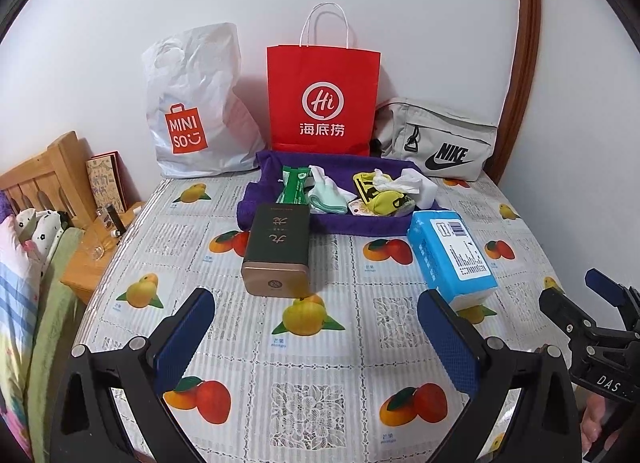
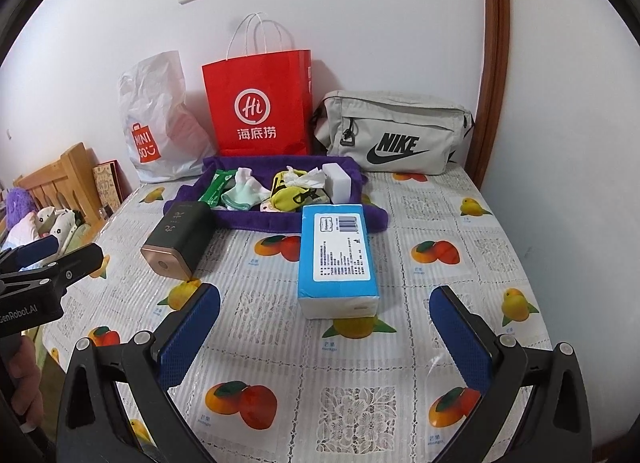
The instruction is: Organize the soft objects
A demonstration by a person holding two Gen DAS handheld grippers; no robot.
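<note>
Here, in the left wrist view, the table is seen covered by a fruit-print cloth, its left edge dropping to a bed and a low wooden stand. The far edge is closed off by the wall, against which a white bag, a red bag and a grey pouch are leaned. Open cloth is left across the near half of the table. The left gripper is held with its jaws spread wide and nothing between them. A dark box is laid just ahead of it, slightly left of centre, and a blue tissue pack lies ahead to the right, near the right fingertip. Behind both, a purple tray is filled with socks, a green packet, yellow cloth and a white block. The right gripper is seen at the right border, well apart from the pack; its jaw state cannot be told here.

In the right wrist view, the table's right edge is met by the wall and a brown frame; bare cloth is left to the right of the tissue pack. The right gripper is likewise held wide open and empty. The pack lies straight ahead between the lines of its fingers, just beyond the tips and not touched. The dark box lies to the left, and the tray is set behind, touching the pack's far end. The left gripper is seen at the left border.
</note>
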